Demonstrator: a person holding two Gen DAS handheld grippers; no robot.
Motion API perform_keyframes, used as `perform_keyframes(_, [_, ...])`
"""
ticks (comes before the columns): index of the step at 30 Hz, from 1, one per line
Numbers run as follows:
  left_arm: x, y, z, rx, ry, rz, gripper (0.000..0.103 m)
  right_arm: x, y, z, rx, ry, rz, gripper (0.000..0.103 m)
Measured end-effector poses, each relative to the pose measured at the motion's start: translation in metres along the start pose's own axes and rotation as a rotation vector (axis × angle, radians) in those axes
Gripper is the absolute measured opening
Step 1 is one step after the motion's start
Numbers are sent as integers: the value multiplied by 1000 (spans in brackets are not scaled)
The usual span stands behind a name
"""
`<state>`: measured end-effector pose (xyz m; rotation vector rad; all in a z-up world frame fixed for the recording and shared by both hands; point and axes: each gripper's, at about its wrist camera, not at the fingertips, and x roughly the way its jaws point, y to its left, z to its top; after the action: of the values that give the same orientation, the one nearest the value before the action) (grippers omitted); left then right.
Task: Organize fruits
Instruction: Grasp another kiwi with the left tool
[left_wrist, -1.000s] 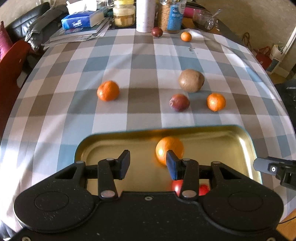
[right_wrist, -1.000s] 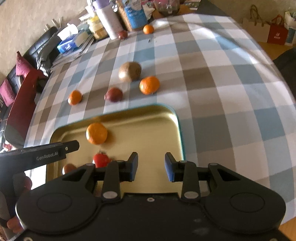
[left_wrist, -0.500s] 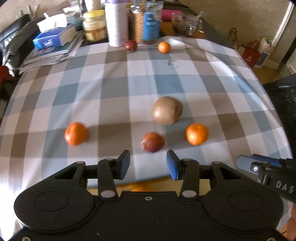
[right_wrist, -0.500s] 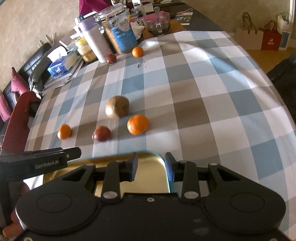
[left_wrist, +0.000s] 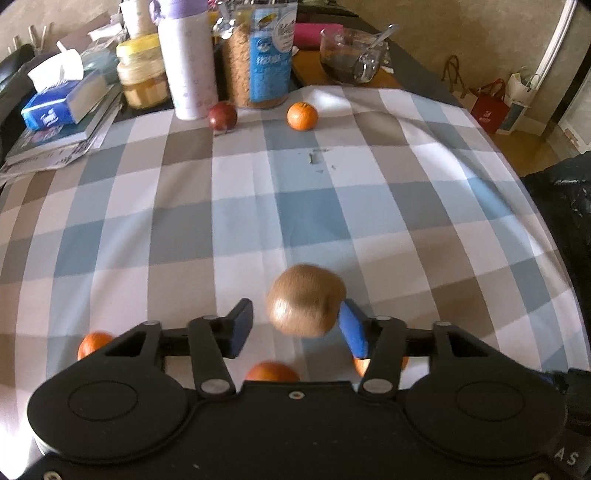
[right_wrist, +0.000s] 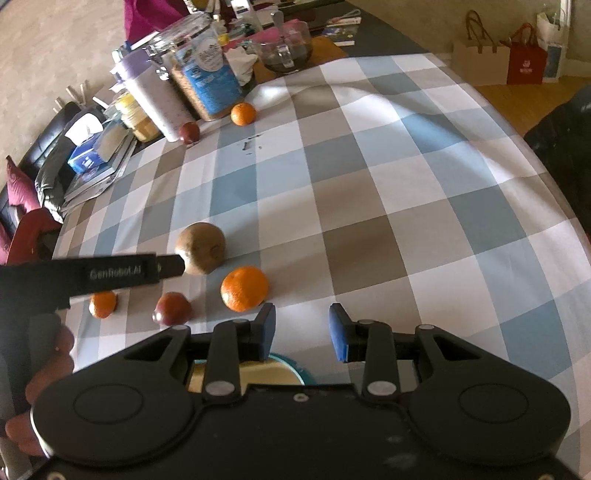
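— Where's your left gripper (left_wrist: 295, 328)?
— Over the kiwi (left_wrist: 306, 300) on the checked counter (left_wrist: 332, 206); its jaws have just been opening and aren't pressing it.
— Your right gripper (right_wrist: 302, 332)?
— Jaws narrowly apart, empty, beside an orange (right_wrist: 244, 288).

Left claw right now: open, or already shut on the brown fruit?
Open. The left claw has just been widening; the brown fruit sits between its fingers, with a clear gap beside the left finger.

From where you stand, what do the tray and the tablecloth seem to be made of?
The tray looks like metal: a shiny golden face with a teal rim. The tablecloth looks like woven fabric, matte and checked, with soft folds; a coated cloth cannot be ruled out.
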<state>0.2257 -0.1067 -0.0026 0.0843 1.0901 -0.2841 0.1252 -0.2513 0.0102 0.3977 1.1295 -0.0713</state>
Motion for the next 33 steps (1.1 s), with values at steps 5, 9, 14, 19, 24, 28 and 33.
perform_keyframes(5, [10,-2,4,10,-4,-25,61,6,-4,4,21,4,8,35])
perform_keyframes(9, [21,-4,5,23,9,-2,61,10,-5,7,30,7,10,35])
perform_keyframes(14, [33,-6,4,40,21,-7,64,15,-5,8,36,15,9,35])
perform_keyframes(19, [46,-8,2,49,49,6,64,22,-3,8,40,32,0,35])
perform_keyframes(24, [52,-6,1,48,61,-1,64,26,-2,8,44,41,-3,35])
perform_keyframes(28, [53,-6,2,49,62,-3,64,29,-1,8,50,46,-10,35])
perform_keyframes(33, [53,-6,3,49,63,-4,64,30,1,8,52,49,-15,35])
